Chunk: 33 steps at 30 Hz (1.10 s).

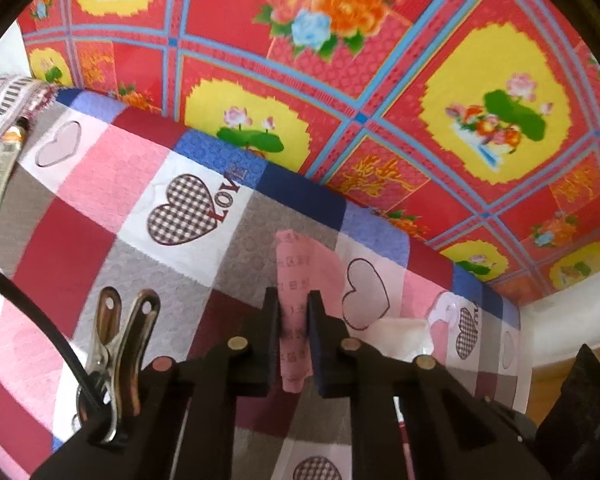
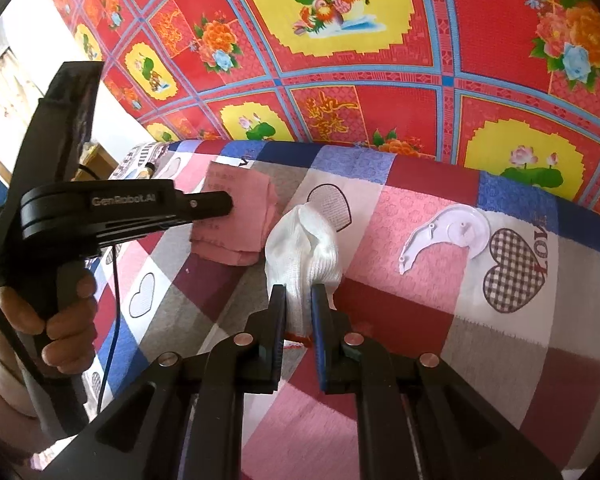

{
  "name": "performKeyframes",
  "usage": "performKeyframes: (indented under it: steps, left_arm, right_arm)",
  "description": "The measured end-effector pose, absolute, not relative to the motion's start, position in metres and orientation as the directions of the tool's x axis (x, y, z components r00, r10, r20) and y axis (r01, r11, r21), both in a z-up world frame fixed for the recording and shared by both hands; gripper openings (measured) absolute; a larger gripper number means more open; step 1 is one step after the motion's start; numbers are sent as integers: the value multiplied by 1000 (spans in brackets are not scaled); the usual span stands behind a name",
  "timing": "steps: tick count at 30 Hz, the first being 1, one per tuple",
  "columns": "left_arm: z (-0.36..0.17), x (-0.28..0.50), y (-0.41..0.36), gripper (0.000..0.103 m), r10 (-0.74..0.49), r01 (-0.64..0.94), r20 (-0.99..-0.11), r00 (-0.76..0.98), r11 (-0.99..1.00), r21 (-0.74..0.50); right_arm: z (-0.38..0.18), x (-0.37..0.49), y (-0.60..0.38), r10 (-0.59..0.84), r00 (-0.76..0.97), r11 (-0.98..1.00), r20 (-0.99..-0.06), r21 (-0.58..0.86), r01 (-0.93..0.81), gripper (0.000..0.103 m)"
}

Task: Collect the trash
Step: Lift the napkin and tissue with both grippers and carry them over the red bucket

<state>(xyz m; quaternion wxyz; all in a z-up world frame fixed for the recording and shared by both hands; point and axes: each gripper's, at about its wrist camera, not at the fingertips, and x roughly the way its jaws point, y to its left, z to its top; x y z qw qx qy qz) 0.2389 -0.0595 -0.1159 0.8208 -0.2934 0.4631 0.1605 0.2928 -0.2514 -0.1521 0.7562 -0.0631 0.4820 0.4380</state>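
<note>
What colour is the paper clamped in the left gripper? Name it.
Pink, with faint printed text. The paper shows best in the left wrist view, between the left gripper fingers.

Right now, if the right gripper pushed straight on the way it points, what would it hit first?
The right gripper is already shut on the white glove, so that comes first. Beyond it lies the checked quilt, then probably the red floral sheet; depth is unclear.

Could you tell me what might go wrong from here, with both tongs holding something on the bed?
The left tongs pinch only a narrow strip of the pink paper, so it could tear or slip when lifted. The right tongs grip the white glove near one end, so the rest may sag and drag on the patchwork quilt. The white plastic piece lies apart and could be missed.
</note>
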Motion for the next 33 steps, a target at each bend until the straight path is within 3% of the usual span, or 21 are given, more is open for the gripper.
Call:
performKeyframes:
  steps: [18, 33]
  left_arm:
    - [-76, 176, -80, 13, 31, -493, -848, 529, 825, -278]
    - [-56, 149, -90, 13, -33, -348, -839, 543, 901, -261]
  right_arm:
    - [-140, 256, -278, 622, 159, 636, -766, 377, -673, 13]
    - [-109, 205, -297, 629, 288, 714, -722, 390, -582, 13]
